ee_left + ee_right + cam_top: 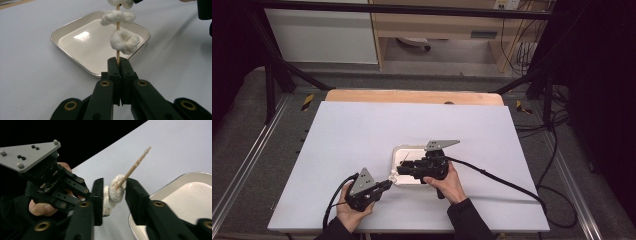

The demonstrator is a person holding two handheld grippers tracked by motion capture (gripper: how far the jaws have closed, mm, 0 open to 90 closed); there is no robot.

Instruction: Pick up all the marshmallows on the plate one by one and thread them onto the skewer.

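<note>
Wooden skewer spears puffy white lumps.

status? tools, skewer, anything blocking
Left tool shut on skewer base. Right tool open around the top white piece, pads apart from it. Tray below, nothing in the way.
</note>
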